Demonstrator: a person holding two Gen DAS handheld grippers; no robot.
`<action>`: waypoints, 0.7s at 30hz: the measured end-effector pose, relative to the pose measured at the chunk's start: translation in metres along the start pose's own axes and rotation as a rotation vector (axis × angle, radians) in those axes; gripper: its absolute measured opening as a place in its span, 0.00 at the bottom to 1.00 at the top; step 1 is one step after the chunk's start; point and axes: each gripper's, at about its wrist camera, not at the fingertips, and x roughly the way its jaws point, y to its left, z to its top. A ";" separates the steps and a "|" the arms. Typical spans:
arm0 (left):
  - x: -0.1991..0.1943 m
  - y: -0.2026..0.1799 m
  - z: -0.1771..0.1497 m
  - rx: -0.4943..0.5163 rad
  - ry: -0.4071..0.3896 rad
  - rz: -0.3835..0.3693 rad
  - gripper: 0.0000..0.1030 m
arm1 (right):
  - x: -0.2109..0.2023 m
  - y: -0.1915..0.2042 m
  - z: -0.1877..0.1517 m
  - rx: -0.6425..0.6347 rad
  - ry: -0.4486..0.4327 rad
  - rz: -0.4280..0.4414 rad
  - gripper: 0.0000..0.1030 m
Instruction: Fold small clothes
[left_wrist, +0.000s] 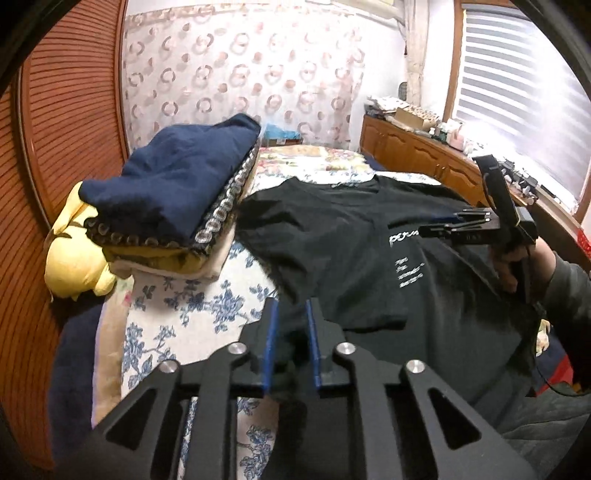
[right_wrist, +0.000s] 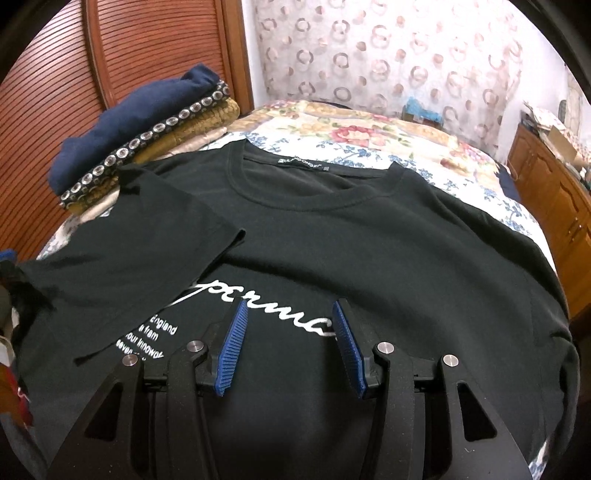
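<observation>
A black T-shirt (right_wrist: 369, 240) with white lettering lies front up on the bed. Its left sleeve and side (right_wrist: 140, 236) are folded inward over the chest. In the left wrist view the shirt (left_wrist: 332, 236) spreads ahead, and my left gripper (left_wrist: 291, 306) holds black shirt fabric between its blue pads, jaws narrowly apart. My right gripper (right_wrist: 288, 306) hovers open and empty over the lettering at the shirt's middle. It also shows in the left wrist view (left_wrist: 424, 230), held in a hand at the right.
A stack of folded clothes (left_wrist: 173, 199) with a navy piece on top sits at the bed's left, also in the right wrist view (right_wrist: 147, 133). A floral bedspread (right_wrist: 369, 136) covers the bed. A wooden wardrobe (left_wrist: 66, 129) stands left, a wooden dresser (left_wrist: 417, 151) right.
</observation>
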 end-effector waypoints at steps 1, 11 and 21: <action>0.000 -0.001 0.002 0.003 -0.005 -0.006 0.32 | -0.004 -0.002 -0.002 0.003 -0.006 0.000 0.47; 0.038 -0.029 0.027 0.043 0.018 -0.065 0.59 | -0.062 -0.042 -0.031 0.087 -0.097 -0.021 0.56; 0.103 -0.079 0.048 0.094 0.100 -0.119 0.59 | -0.123 -0.139 -0.080 0.216 -0.133 -0.188 0.56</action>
